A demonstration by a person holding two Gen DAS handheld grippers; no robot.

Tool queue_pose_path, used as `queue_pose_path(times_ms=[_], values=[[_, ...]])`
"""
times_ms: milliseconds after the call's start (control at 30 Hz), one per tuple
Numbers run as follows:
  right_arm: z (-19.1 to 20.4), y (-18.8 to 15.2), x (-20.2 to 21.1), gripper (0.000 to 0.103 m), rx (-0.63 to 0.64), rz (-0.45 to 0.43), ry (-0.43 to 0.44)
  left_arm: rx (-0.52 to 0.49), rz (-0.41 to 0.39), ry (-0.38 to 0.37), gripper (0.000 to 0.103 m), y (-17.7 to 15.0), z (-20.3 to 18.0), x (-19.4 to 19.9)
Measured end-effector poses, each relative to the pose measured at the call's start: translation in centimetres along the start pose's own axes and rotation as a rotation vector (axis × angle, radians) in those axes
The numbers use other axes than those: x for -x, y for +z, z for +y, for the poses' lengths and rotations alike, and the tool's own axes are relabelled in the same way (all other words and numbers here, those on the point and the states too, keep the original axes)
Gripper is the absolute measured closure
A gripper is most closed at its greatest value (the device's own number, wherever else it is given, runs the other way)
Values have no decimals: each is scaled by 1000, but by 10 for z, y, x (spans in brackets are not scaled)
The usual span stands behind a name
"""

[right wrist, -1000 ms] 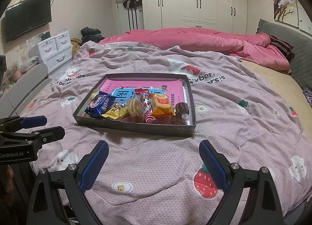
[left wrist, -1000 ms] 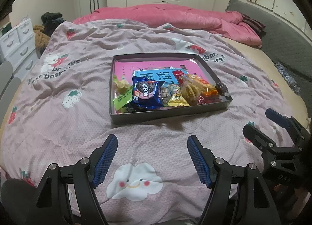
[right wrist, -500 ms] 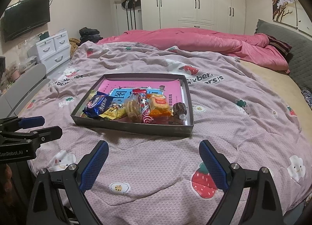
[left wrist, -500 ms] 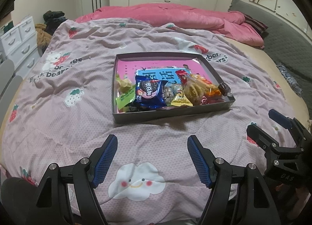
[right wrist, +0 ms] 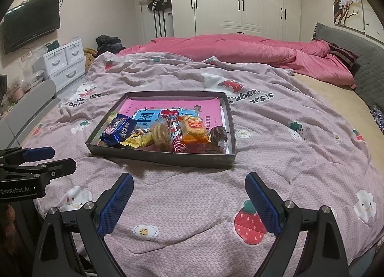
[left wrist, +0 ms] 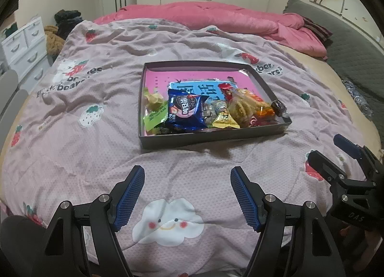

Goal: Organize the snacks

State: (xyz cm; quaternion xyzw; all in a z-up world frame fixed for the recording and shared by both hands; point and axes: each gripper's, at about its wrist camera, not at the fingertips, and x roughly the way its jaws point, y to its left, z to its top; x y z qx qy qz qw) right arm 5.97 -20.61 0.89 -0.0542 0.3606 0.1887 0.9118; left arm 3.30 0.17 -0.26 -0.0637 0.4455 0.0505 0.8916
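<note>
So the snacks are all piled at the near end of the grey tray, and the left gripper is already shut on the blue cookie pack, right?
Not quite. The snacks are at the near end of the grey tray, but the left gripper is open and empty, short of the tray, over the bedspread. The blue cookie pack lies untouched, as the left wrist view shows.

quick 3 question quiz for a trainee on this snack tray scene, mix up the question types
1. True or false: both grippers are open and hold nothing.
2. Multiple choice: where do the snacks lie in the tray? A) along the near side B) along the far side C) spread evenly
3. Short answer: what lies flat under the snacks on the tray floor?

Key
1. True. The left gripper and right gripper both hang over the bedspread, short of the tray.
2. A. The blue cookie pack, the yellow packet and the orange packet crowd the near wall.
3. A pink book, or something like it, with a blue panel.
</note>
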Motion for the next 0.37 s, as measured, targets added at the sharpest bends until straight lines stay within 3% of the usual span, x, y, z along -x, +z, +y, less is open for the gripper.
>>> queue_pose_path(times_ms=[200, 333, 367], values=[[-4, 2, -4, 9, -14, 0, -12, -20, 19, 24, 27, 0, -2, -9], [-11, 4, -8, 9, -24, -2, -19, -11, -23, 22, 26, 4, 3, -11], [-11, 4, -8, 9, -24, -2, -19, -11, -32, 38, 22, 9, 8, -14]])
